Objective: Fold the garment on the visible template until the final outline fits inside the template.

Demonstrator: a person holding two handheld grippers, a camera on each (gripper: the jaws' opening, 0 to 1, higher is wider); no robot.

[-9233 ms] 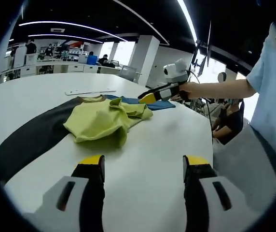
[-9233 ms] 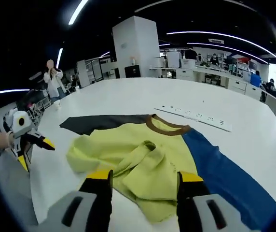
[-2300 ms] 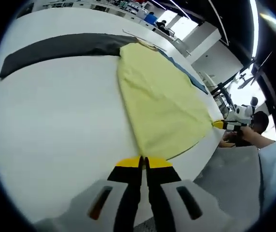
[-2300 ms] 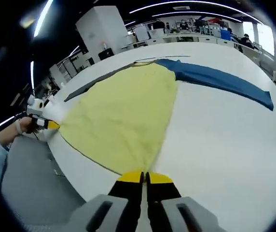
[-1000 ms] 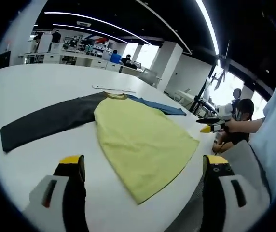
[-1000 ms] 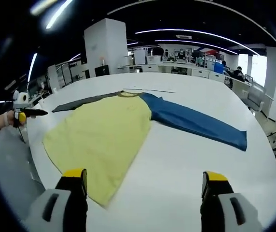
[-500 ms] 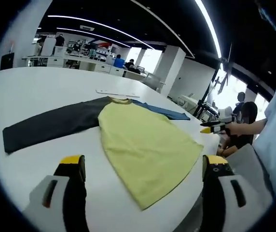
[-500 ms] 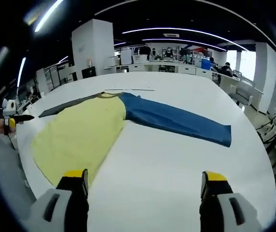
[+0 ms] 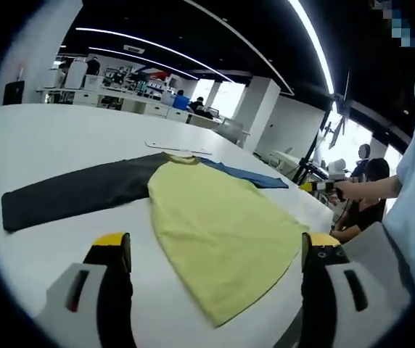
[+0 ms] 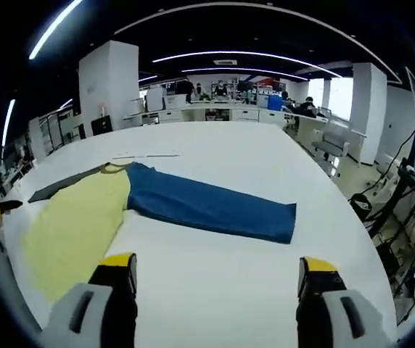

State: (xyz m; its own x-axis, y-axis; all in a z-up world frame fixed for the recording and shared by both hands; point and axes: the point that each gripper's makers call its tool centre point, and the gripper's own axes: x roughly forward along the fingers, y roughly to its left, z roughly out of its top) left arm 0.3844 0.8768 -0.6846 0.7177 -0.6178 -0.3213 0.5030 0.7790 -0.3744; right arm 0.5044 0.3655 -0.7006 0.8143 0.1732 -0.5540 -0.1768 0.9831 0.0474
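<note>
Both tongs gaping wide, gripping nothing: left tongs low over the white worktop before the garment's yellow body; right tongs facing its blue sleeve. Garment spread flat on the worktop, dark sleeve stretched out opposite the blue.

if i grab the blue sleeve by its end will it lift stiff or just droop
The long blue fabric sleeve lies flat and thin on the white table, so it would probably droop limply from the pinch. It looks light. The sleeve joins the yellow shirt body, so a strong pull would likely drag that too.
</note>
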